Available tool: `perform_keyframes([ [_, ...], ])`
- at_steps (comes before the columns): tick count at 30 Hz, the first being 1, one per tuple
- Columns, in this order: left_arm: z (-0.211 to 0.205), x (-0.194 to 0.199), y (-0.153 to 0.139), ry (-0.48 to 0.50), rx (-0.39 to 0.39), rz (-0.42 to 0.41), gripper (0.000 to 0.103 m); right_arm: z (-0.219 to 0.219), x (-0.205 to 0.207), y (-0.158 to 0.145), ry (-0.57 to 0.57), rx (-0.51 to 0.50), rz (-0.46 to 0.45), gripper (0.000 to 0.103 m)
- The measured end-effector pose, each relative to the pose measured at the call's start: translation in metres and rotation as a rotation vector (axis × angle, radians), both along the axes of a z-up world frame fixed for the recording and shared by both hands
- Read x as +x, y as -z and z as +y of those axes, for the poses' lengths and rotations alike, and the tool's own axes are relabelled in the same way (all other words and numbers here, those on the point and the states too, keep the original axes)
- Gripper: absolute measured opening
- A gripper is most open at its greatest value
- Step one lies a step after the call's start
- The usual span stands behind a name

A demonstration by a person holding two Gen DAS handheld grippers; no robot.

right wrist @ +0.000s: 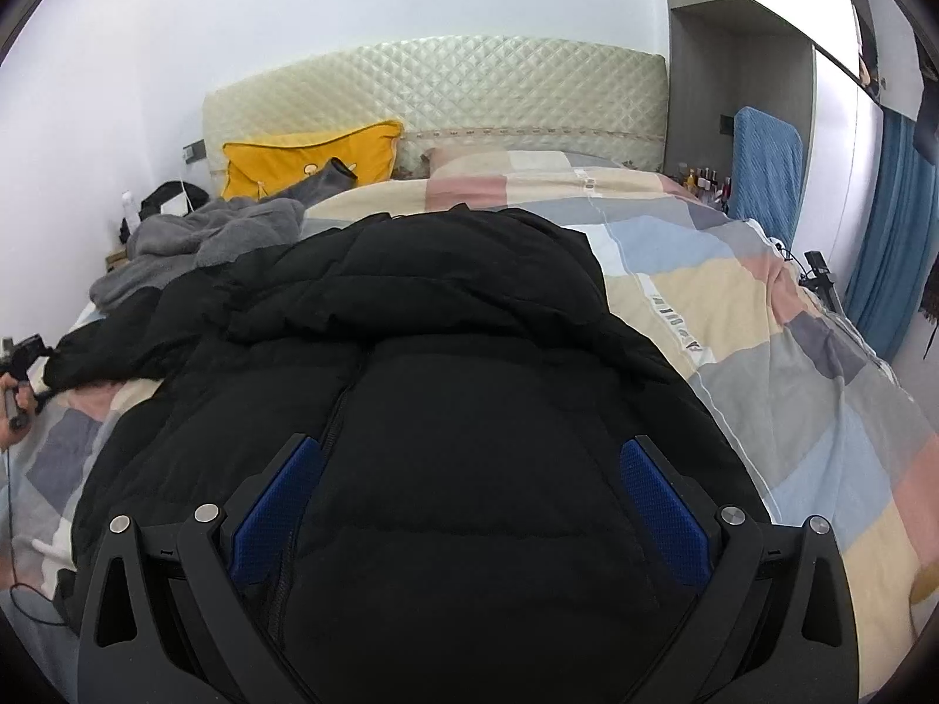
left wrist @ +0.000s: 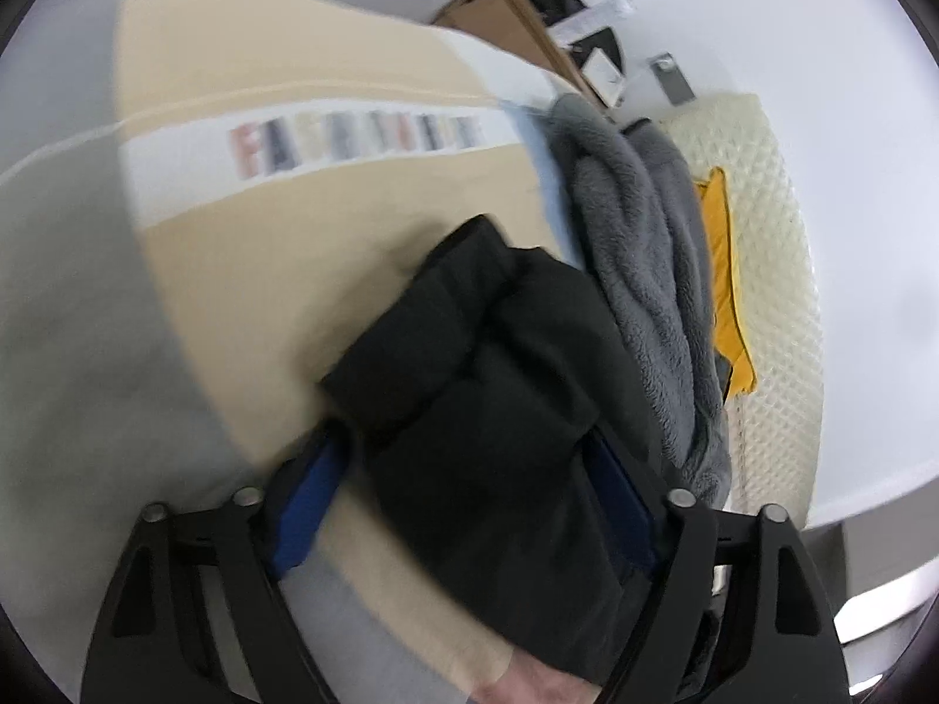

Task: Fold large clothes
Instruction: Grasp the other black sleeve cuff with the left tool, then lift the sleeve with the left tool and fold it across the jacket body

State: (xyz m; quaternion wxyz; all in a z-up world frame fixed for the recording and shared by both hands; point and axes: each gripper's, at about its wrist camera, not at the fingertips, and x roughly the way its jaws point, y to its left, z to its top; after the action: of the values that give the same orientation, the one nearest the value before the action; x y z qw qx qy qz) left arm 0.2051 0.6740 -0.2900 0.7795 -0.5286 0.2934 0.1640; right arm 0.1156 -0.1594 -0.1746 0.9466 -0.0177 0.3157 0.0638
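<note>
A black puffer jacket (right wrist: 446, 364) lies spread on the bed, hood toward the headboard. My right gripper (right wrist: 469, 469) is open and hovers over the jacket's body, its blue pads (right wrist: 663, 504) wide apart on either side of the fabric. In the left wrist view, a black sleeve (left wrist: 469, 364) of the jacket runs between the fingers of my left gripper (left wrist: 469, 481); the blue pads (left wrist: 305, 504) are apart and the image is blurred, so the grip is unclear. The left gripper (right wrist: 23, 364) also shows at the far left of the right wrist view, by the sleeve end.
The bed carries a patchwork duvet (right wrist: 763, 352). A grey fleece garment (right wrist: 199, 246) and a yellow pillow (right wrist: 305, 158) lie near the quilted headboard (right wrist: 446, 88). A blue towel (right wrist: 763, 164), several bottles and blue curtains (right wrist: 898, 223) stand at the right.
</note>
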Motion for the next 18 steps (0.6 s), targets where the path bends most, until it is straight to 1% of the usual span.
perform_keyframes([
  [1, -0.005, 0.006, -0.005, 0.009, 0.073, 0.067, 0.040, 0.001, 0.001, 0.001, 0.004, -0.013, -0.001, 0.103],
  [2, -0.007, 0.006, -0.003, 0.016, 0.092, 0.086, 0.038, 0.001, 0.002, 0.000, 0.006, -0.017, 0.000, 0.103],
  [3, -0.009, 0.008, -0.002, 0.021, 0.086, 0.086, 0.026, 0.000, 0.003, 0.001, 0.009, -0.012, 0.003, 0.103],
  [4, -0.009, 0.007, -0.002, 0.014, 0.078, 0.079, 0.020, -0.003, 0.003, 0.000, 0.014, 0.000, 0.006, 0.103],
  [6, -0.013, 0.004, -0.010, -0.001, 0.101, 0.075, 0.015, -0.006, 0.002, -0.002, 0.021, 0.017, 0.007, 0.103],
  [9, -0.017, -0.002, -0.028, -0.015, 0.147, 0.077, 0.011, -0.011, -0.001, -0.008, 0.032, 0.028, -0.012, 0.103],
  [12, -0.023, 0.000, -0.055, -0.012, 0.216, 0.087, 0.009, -0.013, -0.006, -0.014, 0.022, 0.030, -0.034, 0.103],
  [15, -0.031, 0.005, -0.087, -0.010, 0.271, 0.082, 0.008, -0.011, -0.010, -0.016, 0.002, 0.014, -0.047, 0.103],
  [16, -0.035, 0.004, -0.102, -0.007, 0.296, 0.078, 0.008, -0.011, -0.011, -0.017, -0.009, 0.011, -0.049, 0.103],
  [18, -0.042, 0.006, -0.121, -0.001, 0.328, 0.075, 0.008, -0.011, -0.014, -0.018, -0.026, 0.019, -0.051, 0.103],
])
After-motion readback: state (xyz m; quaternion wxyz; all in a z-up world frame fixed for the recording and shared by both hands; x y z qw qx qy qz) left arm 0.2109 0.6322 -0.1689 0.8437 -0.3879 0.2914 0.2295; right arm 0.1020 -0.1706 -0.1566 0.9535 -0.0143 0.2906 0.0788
